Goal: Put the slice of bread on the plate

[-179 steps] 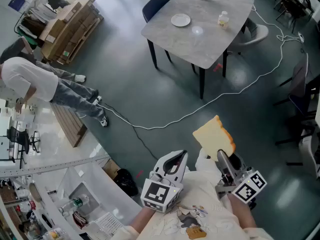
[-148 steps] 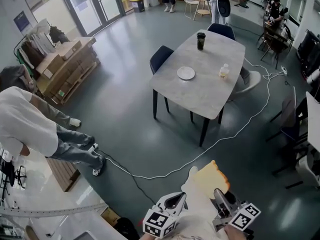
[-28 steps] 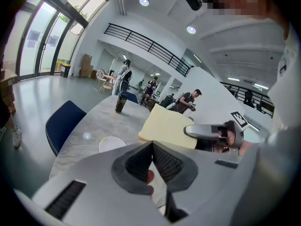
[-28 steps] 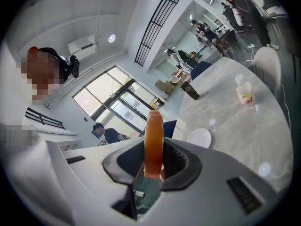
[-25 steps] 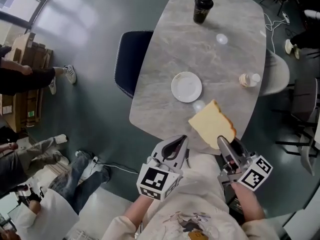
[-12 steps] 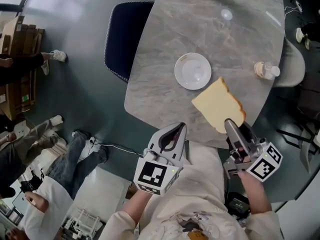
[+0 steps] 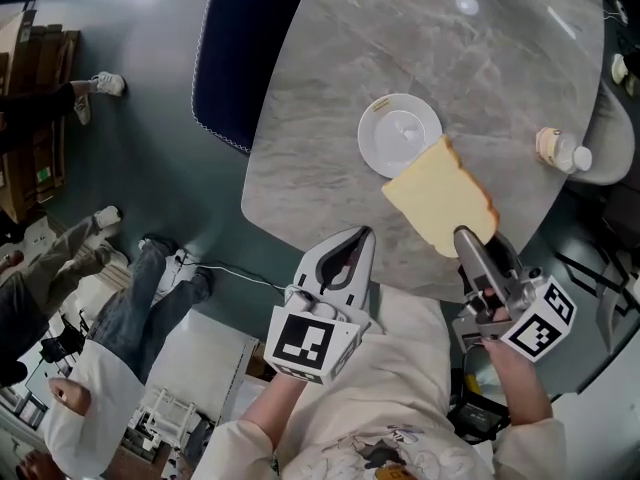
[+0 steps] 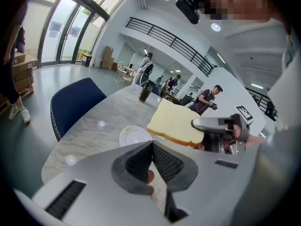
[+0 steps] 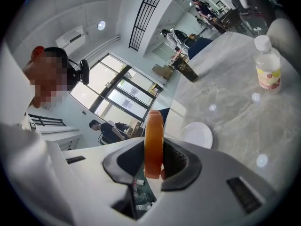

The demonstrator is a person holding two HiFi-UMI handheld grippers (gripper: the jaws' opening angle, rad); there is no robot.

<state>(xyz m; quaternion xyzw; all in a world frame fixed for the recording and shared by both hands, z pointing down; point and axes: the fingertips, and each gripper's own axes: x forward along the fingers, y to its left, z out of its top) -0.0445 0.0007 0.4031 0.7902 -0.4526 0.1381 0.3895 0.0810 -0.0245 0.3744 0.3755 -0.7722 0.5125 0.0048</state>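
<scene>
The right gripper (image 7: 468,238) is clamping the slice of bread (image 7: 437,193) by its near crust edge. In the right gripper view the orange-brown crust (image 9: 154,140) is standing upright between the two pads, which are pressing on it from both sides. The bread is sitting in the air over the near right part of the grey marbled surface (image 7: 320,98), not resting on anything. In the head view its far corner is overlapping the near right rim of the white plate (image 7: 395,128), while most of the slice is lying nearer than the plate and to its right.

The left gripper (image 7: 352,250) is hanging at the near edge of the surface, left of the bread and well apart from the plate. Its jaws are meeting at the tips with nothing between them.

The plate is lying bare, with no food on it. A small bottle (image 7: 560,150) is standing on the far right of the surface, clear of the path, and a blue chair (image 7: 235,48) is tucked in at the far left.

So the pickup and the carry look done, and the placement is not yet made. As I judge it, what is left is bringing the slice a little farther and left until it is centred over the plate, lowering it flat and letting go.
</scene>
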